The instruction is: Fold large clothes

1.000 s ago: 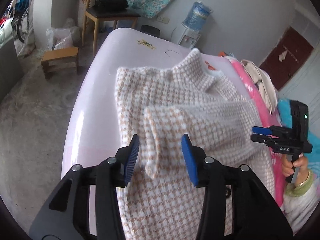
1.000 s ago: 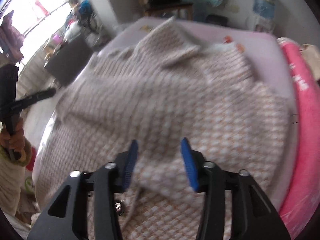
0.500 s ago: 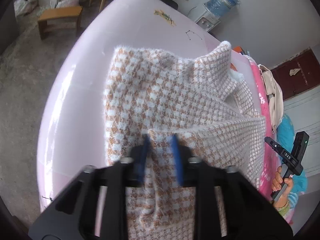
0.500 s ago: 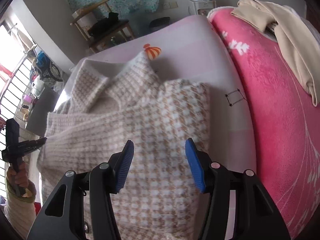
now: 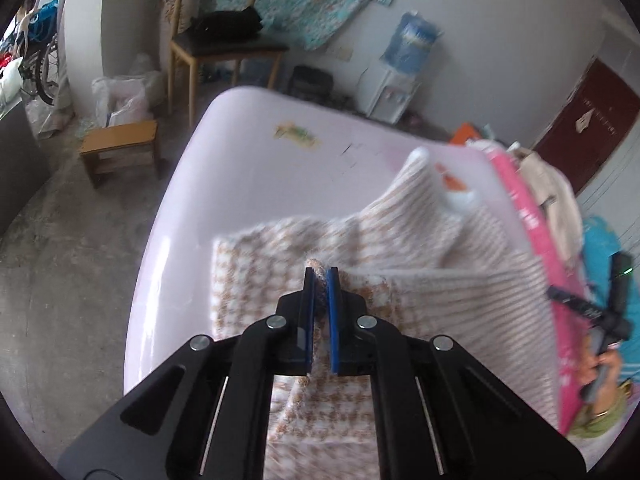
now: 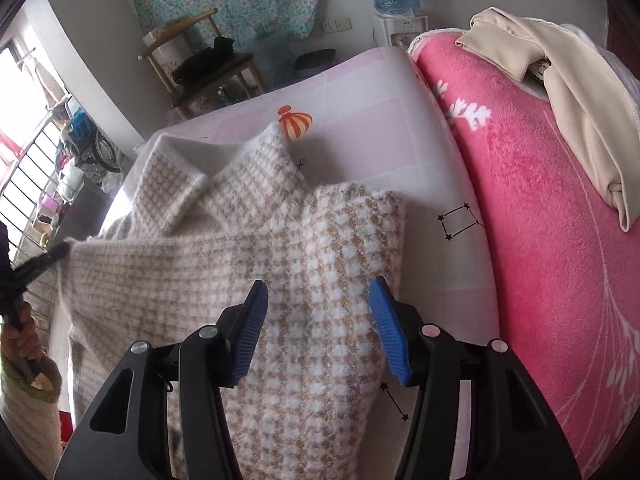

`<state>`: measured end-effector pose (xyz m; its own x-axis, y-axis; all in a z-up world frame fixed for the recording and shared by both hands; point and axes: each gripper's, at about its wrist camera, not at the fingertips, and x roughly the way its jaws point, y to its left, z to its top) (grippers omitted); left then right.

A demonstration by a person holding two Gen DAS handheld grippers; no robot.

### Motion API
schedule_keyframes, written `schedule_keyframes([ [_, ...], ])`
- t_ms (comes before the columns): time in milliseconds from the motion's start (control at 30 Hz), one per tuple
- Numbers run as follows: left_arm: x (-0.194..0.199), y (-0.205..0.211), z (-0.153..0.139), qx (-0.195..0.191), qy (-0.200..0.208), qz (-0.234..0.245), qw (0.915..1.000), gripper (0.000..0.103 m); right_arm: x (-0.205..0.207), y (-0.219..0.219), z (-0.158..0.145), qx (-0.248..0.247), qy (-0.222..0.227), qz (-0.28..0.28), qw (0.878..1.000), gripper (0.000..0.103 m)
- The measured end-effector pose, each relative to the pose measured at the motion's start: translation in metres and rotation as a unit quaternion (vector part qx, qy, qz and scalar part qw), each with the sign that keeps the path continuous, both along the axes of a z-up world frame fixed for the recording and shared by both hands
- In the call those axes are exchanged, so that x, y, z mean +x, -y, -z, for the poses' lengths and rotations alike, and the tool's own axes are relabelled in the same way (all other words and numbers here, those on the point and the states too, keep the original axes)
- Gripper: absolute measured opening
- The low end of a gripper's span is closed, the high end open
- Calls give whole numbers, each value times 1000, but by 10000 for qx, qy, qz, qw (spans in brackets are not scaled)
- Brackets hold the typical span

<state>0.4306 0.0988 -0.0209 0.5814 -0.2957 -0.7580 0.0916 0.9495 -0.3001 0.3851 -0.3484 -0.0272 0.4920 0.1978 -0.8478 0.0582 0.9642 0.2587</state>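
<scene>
A large beige-and-white houndstooth sweater (image 6: 328, 248) lies on a pale pink bed sheet (image 5: 248, 176), collar toward the far end. My left gripper (image 5: 320, 276) is shut on a fold of the sweater (image 5: 400, 256), lifting that fold up and stretching it. In the right wrist view the same left gripper (image 6: 60, 250) shows at the far left edge, pinching the raised cloth. My right gripper (image 6: 318, 300) hovers open just over the right part of the sweater, with nothing pressed between its blue pads (image 6: 386, 328).
A pink fleece blanket (image 6: 540, 240) with a cream garment (image 6: 568, 92) on it lies along the bed's right side. Beyond the bed stand a wooden chair (image 5: 216, 44), a small stool (image 5: 120, 148) and a water dispenser (image 5: 396, 76). Bare concrete floor lies left.
The left gripper closed from open onto a fold of the sweater and pulled it up and sideways. The right gripper swung across the sweater to its right side, then held still, staying open.
</scene>
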Motion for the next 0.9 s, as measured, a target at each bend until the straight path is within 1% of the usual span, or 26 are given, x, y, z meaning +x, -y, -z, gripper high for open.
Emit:
schedule_keyframes([
  [100,1,-9,20,-81,-180,-98,9998,5,1,1,4,7,-3,31,10000,53],
  [133,0,-10,22,-113,-195,-116,9997,5,2,2,4,1,6,55,10000,53],
  [233,-3,-10,23,39,-148,-83,9998,5,9,10,2,-75,66,281,9996,53],
  [300,-5,-5,23,130,-134,-65,9998,5,17,18,3,-41,59,454,9989,53],
  [400,-6,-4,22,181,-140,-70,9997,5,31,24,15,11,-125,515,9986,52],
  [433,-6,-4,22,182,-138,-72,9997,5,35,23,18,-13,-174,470,9987,42],
  [467,-7,-4,21,188,-126,-66,9997,5,36,21,20,-9,-192,427,9989,36],
  [533,-9,-4,20,191,-94,-67,9998,5,36,18,18,-133,-104,425,9990,19],
  [600,-11,-3,17,229,-9,-55,9997,5,35,12,13,-373,73,427,9984,16],
  [700,-8,0,22,329,-55,-60,9994,5,35,3,20,-834,109,375,9958,16],
  [767,-5,0,28,301,-94,-87,9995,6,37,-2,25,-1140,98,331,9929,22],
  [800,-4,-2,29,229,-67,-91,9997,9,37,-4,24,-1255,115,277,9916,26],
  [833,-5,-5,28,151,-55,-118,9998,10,36,-4,21,-1286,146,252,9913,32],
  [867,-7,-12,25,-8,-18,-217,9998,15,33,-4,15,-1337,185,238,9906,35],
  [900,-9,-19,20,-144,47,-334,9993,24,30,-4,9,-1333,223,222,9906,41],
])
